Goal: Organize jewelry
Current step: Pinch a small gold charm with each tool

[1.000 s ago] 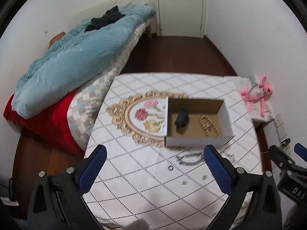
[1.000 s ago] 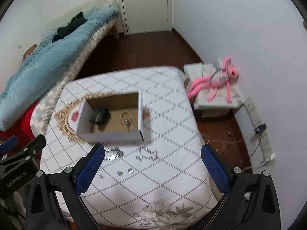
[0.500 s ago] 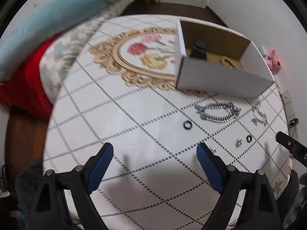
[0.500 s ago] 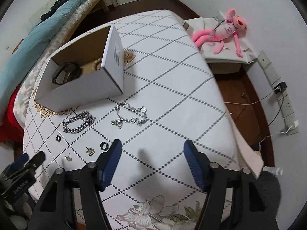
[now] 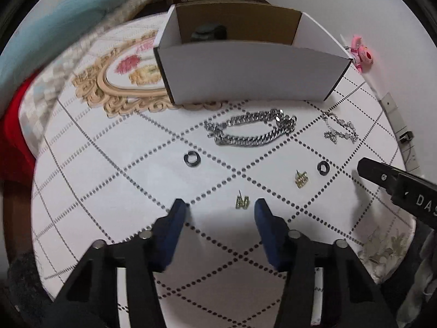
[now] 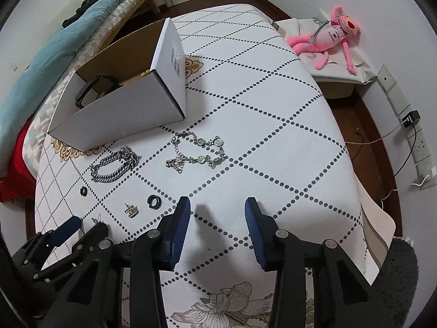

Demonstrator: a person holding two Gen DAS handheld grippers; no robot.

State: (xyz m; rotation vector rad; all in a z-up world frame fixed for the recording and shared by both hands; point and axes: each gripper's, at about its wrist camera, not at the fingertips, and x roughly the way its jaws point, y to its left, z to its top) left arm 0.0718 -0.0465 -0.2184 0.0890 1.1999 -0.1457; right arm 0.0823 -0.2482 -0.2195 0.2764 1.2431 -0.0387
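From the left wrist view, the left hand-held gripper (image 5: pixel 220 206) points steeply down at the table (image 5: pixel 114 180), its blue pads parted after having just been closing. A small gold stud earring (image 5: pixel 242 201) lies flat on the cloth between the fingertips, nearer the right pad, and neither pad touches it. A second gold stud earring (image 5: pixel 301 179) lies toward the table's right edge, with a black hoop ring (image 5: pixel 323 168) just beside it. Another black hoop ring (image 5: pixel 191 158) sits alone near the middle. Further in, a heavy silver curb chain (image 5: pixel 251 131) is looped in a long oval just before the front wall of an open white cardboard box (image 5: pixel 245 78). A finer silver bracelet (image 5: pixel 340 131) with round links lies bunched toward the right edge.

From the right wrist view, the right hand-held gripper (image 6: pixel 217 205) also hangs over the near part of the table (image 6: pixel 273 125); its jaws have just been closing and stand apart with only bare cloth between them. The fine bracelet (image 6: pixel 196 150) lies ahead of it, the curb chain (image 6: pixel 114 165) to the left by the box (image 6: pixel 120 114), which holds a black band (image 6: pixel 94 88) and a pale beaded strand. One hoop ring (image 6: pixel 154 201) and one gold stud (image 6: pixel 132 211) sit just left of the left pad. The left hand-held gripper (image 6: pixel 87 225) shows at the near left corner.
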